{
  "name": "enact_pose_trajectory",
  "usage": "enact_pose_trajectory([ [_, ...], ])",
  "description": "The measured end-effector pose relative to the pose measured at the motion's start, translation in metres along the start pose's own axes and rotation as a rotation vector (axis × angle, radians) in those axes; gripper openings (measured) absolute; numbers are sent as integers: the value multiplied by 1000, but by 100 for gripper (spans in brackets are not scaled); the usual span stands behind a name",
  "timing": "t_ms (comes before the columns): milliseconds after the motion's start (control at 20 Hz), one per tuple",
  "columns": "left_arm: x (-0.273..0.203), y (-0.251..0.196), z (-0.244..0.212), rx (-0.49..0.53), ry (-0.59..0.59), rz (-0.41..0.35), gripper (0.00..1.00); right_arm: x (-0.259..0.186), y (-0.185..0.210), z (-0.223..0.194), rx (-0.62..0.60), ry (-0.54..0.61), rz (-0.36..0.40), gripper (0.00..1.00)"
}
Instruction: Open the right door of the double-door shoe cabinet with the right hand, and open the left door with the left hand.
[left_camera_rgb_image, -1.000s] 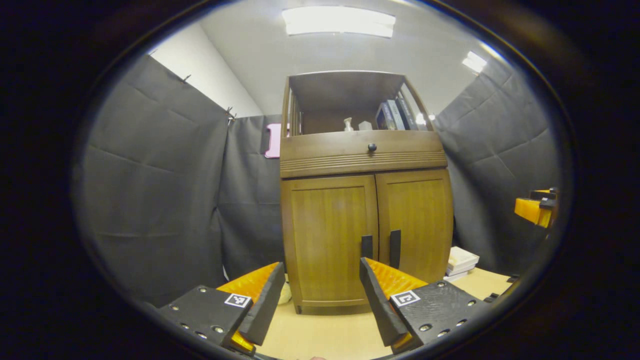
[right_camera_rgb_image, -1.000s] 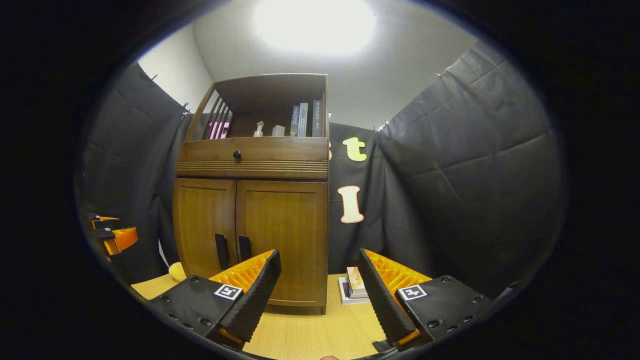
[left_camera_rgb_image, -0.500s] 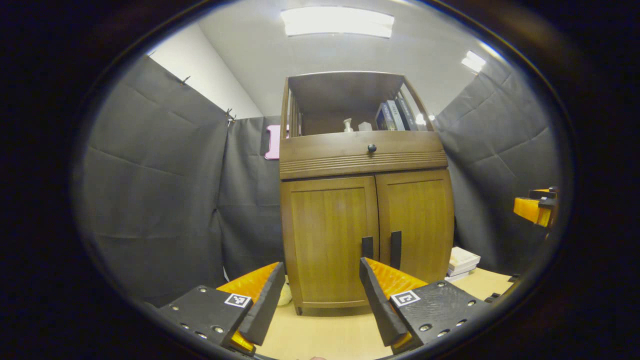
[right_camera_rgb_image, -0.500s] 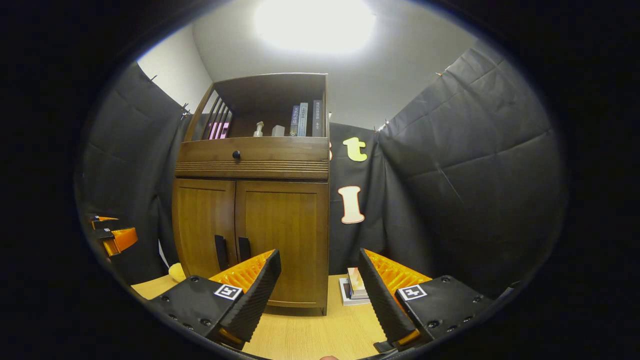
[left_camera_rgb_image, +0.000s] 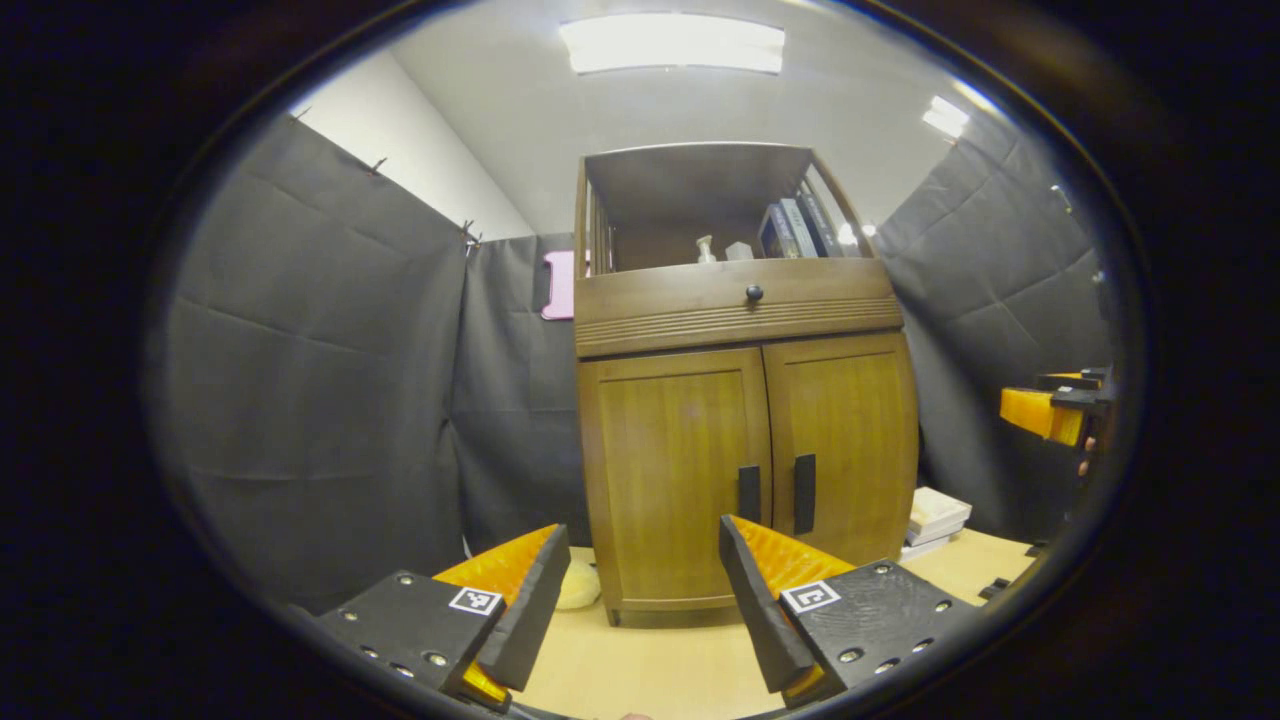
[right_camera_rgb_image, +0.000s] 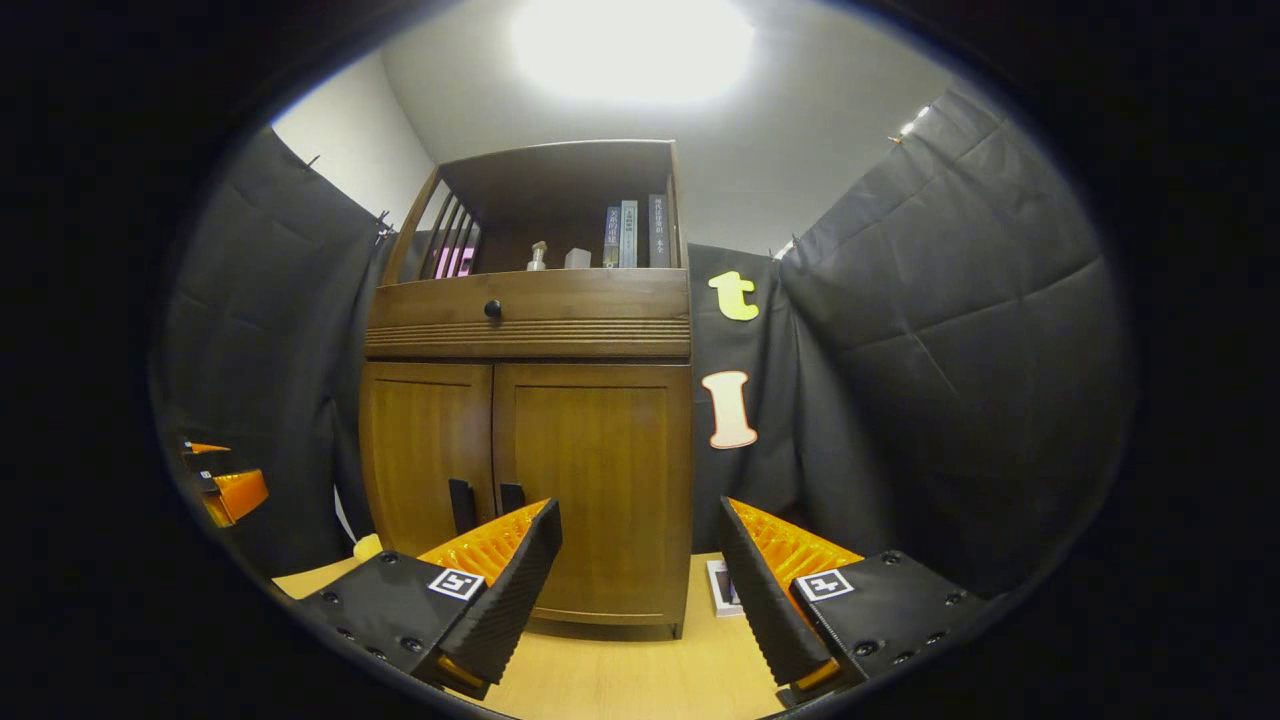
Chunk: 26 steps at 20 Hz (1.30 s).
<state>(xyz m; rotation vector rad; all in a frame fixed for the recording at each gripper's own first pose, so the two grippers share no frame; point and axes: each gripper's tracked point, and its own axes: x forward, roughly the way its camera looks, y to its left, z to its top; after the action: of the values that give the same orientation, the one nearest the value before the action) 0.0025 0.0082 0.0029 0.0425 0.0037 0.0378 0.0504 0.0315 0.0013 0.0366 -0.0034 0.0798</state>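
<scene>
A brown wooden shoe cabinet (left_camera_rgb_image: 745, 440) stands ahead on the pale floor, both doors closed. Its left door (left_camera_rgb_image: 675, 470) and right door (left_camera_rgb_image: 850, 440) each carry a dark vertical handle at the middle seam, the left handle (left_camera_rgb_image: 749, 493) and the right handle (left_camera_rgb_image: 804, 493). My left gripper (left_camera_rgb_image: 640, 590) is open and empty, some way in front of the cabinet. In the right gripper view the same cabinet (right_camera_rgb_image: 530, 450) shows its right door (right_camera_rgb_image: 595, 480) and right handle (right_camera_rgb_image: 511, 496). My right gripper (right_camera_rgb_image: 640, 585) is open, empty, short of the doors.
Above the doors are a drawer with a round knob (left_camera_rgb_image: 754, 293) and an open shelf with books (left_camera_rgb_image: 795, 228). A stack of books (left_camera_rgb_image: 930, 520) lies on the floor right of the cabinet, a yellow soft thing (left_camera_rgb_image: 580, 590) at its left foot. Black cloth walls close in.
Both views have shifted a little, so the cabinet sits slightly further right in each. Both grippers stay open and the doors stay closed.
</scene>
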Motion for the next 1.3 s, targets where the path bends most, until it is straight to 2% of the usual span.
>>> enact_pose_trajectory([
  [650,-12,17,4,35,17,120,86,89,71,-14,34,0,137,98],
  [1000,-9,24,26,63,24,205,87,129,102,-46,24,43,172,98],
  [1300,-19,31,20,75,31,286,87,157,124,-68,28,57,184,97],
])
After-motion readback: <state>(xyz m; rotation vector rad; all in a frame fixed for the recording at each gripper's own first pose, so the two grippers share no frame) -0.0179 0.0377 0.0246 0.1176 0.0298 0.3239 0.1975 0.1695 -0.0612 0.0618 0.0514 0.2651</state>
